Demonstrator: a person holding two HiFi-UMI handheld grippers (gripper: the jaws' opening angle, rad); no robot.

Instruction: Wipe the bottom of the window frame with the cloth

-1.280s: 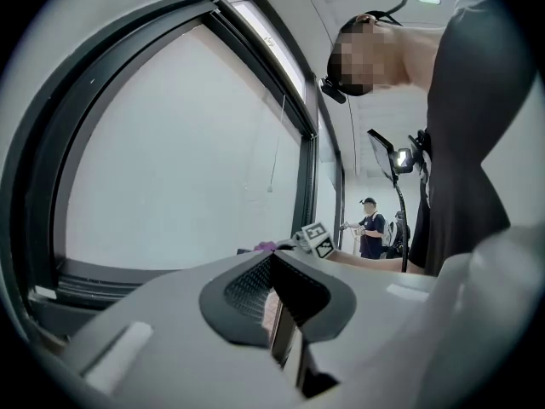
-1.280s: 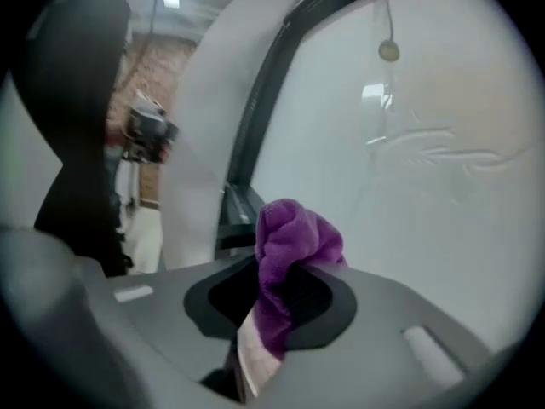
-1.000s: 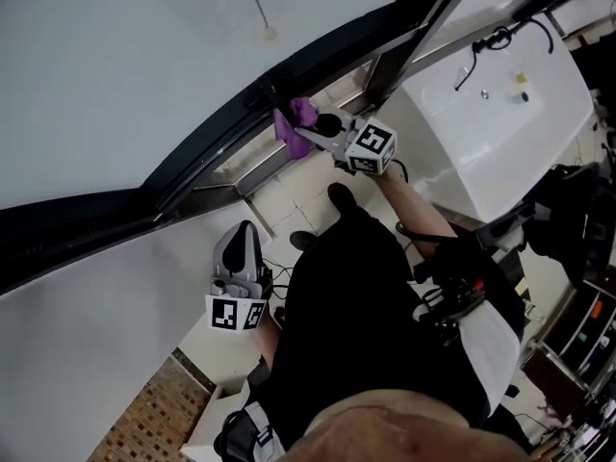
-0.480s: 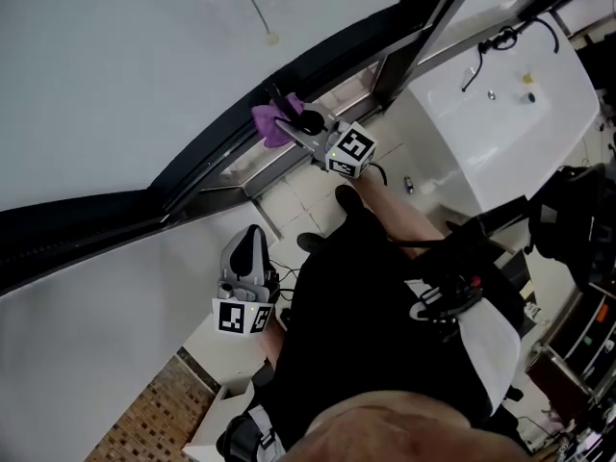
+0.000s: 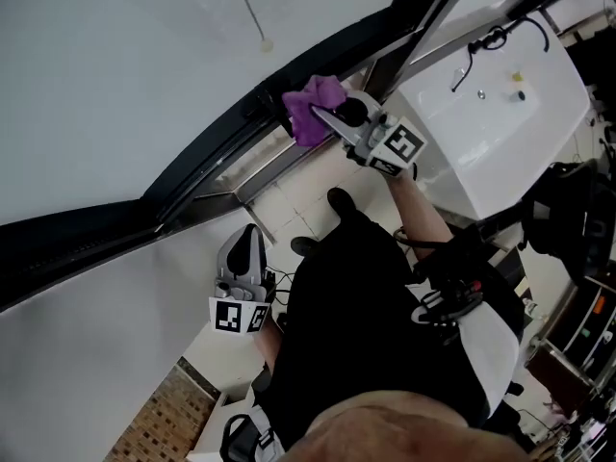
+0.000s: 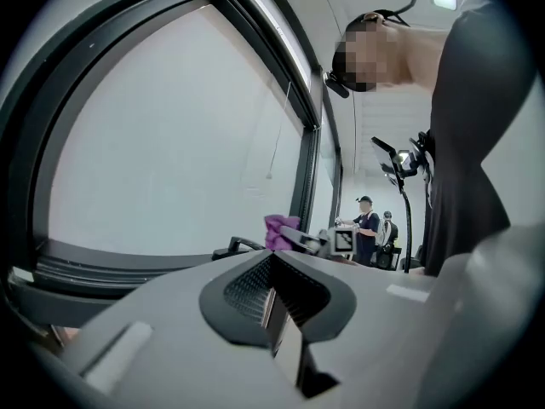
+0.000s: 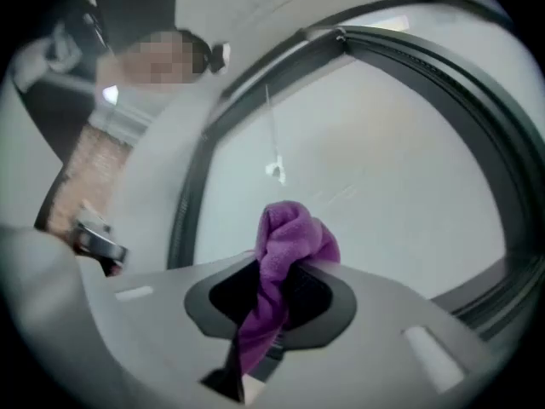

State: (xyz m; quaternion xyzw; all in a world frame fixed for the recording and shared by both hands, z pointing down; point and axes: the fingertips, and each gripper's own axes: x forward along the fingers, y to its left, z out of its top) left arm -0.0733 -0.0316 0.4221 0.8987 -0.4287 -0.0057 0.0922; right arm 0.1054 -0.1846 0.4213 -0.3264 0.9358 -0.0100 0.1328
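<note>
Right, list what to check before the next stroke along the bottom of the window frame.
1. Grip: ok. The right gripper is clamped on the purple cloth.
2. Cloth ahead of the jaws: ok, a bunch sticks out past them.
3. Cloth pressed to the bottom rail: cannot tell. It sits at the rail, but contact is unclear.
4. Idle left gripper out of the way: ok. It is shut, empty and held low.
5. The pull cord clear of the cloth: ok, it hangs higher up.
</note>
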